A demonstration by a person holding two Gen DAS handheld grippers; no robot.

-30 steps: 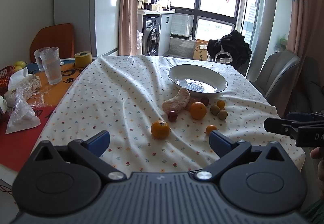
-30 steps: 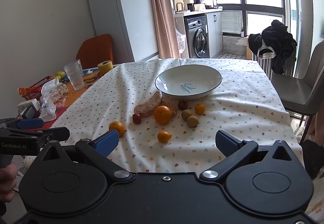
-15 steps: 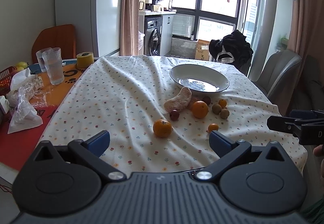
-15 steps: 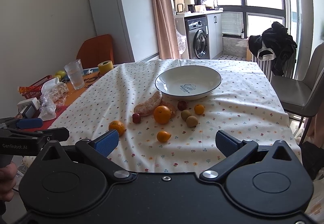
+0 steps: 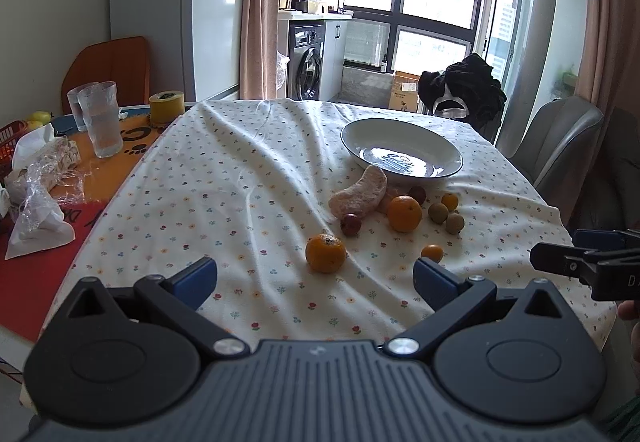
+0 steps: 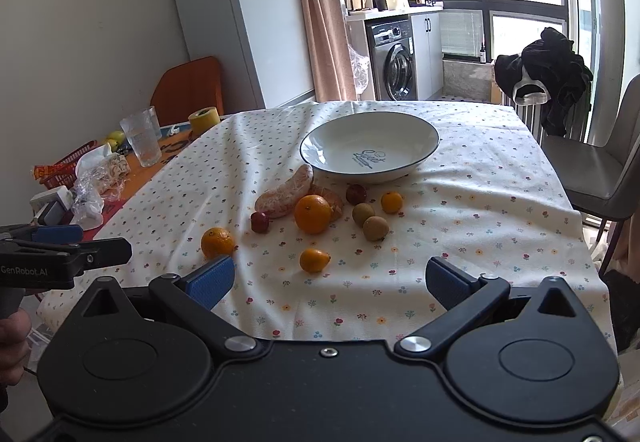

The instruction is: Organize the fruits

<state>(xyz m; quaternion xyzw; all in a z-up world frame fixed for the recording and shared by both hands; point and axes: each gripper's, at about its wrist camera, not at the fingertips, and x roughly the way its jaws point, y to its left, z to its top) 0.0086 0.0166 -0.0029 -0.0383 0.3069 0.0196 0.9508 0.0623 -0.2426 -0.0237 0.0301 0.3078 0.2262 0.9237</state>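
Observation:
A white bowl stands empty on the flowered tablecloth. In front of it lie a peeled citrus segment, a large orange, a mandarin, a small orange fruit, two brownish-green fruits and two dark red ones. My left gripper is open and empty, just short of the mandarin. My right gripper is open and empty too, near the small orange fruit.
Two glasses, a tape roll, crumpled plastic and a red basket sit on the orange mat at left. A grey chair stands to the right of the table. Dark clothing hangs beyond the far edge.
Both grippers have crept slightly forward toward the fruits, which look a little nearer. Their jaws stay open and nothing on the table has moved.

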